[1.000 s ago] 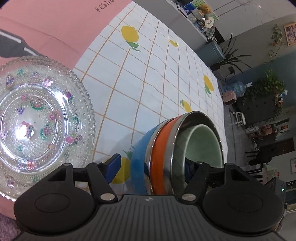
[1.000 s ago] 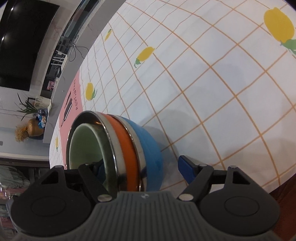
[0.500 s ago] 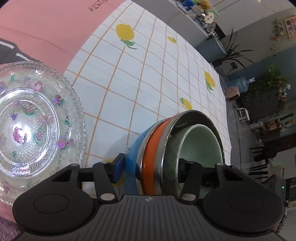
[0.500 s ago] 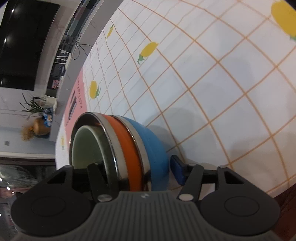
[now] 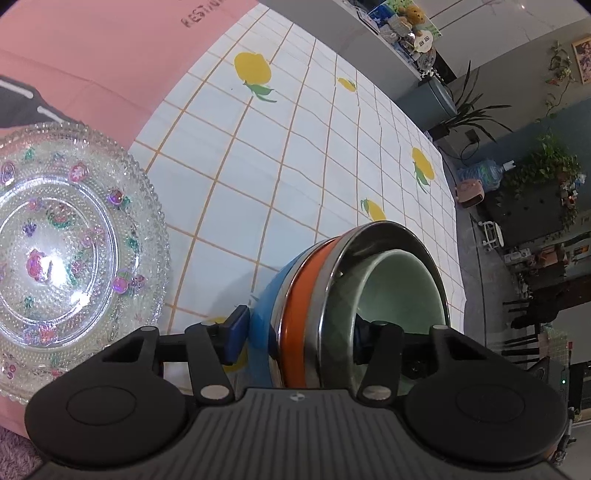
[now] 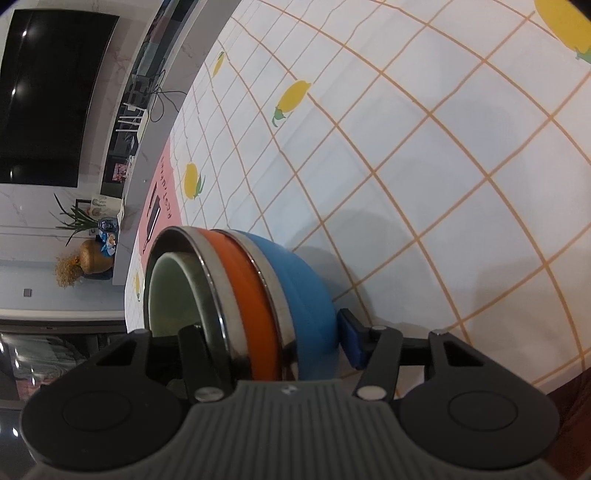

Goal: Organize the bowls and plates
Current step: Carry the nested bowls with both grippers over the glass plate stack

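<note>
left wrist: close, steeply down | right wrist: same | shared: nested bowls (image 5: 354, 295) (image 6: 258, 299)

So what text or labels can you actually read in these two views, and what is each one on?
"RESTAU", cut off by the frame edge: dark print on the pink placemat, left wrist view.
Dark lettering on the same pink placemat, right wrist view: too small and warped to read.
Shelf boxes and wall picture: print blurred, unreadable.
Bowls, glass plate, tablecloth: no text.

White tablecloth (image 5: 295, 177) with orange grid lines and yellow fruit prints; pink mat (image 5: 110, 55) overlaps its edge. Background: potted plants (image 5: 543, 166), water jug (image 5: 487, 171) on floor, soft toys (image 5: 406, 18) on shelf. Right view: dark TV screen (image 6: 51, 96), gourd-shaped vase (image 6: 92, 258).
</note>
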### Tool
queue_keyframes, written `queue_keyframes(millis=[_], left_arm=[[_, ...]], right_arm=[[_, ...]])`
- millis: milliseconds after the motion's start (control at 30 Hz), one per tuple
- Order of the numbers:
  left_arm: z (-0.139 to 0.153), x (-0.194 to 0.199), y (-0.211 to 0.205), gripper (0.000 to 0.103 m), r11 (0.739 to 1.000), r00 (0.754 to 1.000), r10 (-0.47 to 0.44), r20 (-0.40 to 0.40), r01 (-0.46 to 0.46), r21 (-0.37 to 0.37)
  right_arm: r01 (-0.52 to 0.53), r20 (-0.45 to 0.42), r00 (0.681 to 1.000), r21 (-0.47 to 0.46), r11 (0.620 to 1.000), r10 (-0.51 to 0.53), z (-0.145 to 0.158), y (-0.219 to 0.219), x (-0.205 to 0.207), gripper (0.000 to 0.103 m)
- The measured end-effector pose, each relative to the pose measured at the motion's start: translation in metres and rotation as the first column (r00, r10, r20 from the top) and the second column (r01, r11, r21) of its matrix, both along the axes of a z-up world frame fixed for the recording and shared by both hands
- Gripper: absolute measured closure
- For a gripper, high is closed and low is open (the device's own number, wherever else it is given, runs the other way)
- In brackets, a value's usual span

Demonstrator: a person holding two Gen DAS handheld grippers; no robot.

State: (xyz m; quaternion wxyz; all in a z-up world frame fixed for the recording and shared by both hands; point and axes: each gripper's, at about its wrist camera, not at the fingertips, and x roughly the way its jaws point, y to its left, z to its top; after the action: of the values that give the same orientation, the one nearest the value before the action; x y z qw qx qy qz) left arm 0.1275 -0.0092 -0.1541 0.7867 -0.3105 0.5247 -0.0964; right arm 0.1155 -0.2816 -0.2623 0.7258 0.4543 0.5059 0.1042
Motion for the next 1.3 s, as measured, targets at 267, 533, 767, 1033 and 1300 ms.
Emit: queue_keyframes(millis=[267, 533, 767, 1033, 1300], left_arm=[[0.009, 0.000, -0.009, 0.047, 0.999, 1.000, 0.007, 0.016, -0.007, 0.050], [0.022, -0.004, -0.013, 0.047, 0.998, 0.999, -0.006, 0.039, 0.003, 0.062], [0.046, -0.010, 0.003, 0.047, 0.997, 0.997, 0.007, 0.071, -0.012, 0.074], [0.066, -0.019, 0.043, 0.047, 0.996, 0.995, 0.053, 0.086, -0.058, 0.064], [0.074, -0.025, 0.101, 0.048, 0.989, 0.988, 0.137, 0.077, -0.140, 0.042]], right_arm=[[0.017, 0.001, 1.000, 0.023, 1.000, -0.017, -0.003, -0.007, -0.004, 0.049], [0.023, 0.008, 1.000, 0.042, 0.999, -0.023, 0.002, -0.015, -0.009, 0.049], [-0.003, 0.037, 0.999, 0.048, 0.999, 0.001, 0.023, -0.005, -0.012, 0.049], [-0.072, 0.058, 0.996, 0.037, 0.997, 0.070, 0.047, 0.030, -0.009, 0.049], [-0.164, 0.058, 0.985, 0.005, 0.986, 0.163, 0.067, 0.088, 0.001, 0.049]])
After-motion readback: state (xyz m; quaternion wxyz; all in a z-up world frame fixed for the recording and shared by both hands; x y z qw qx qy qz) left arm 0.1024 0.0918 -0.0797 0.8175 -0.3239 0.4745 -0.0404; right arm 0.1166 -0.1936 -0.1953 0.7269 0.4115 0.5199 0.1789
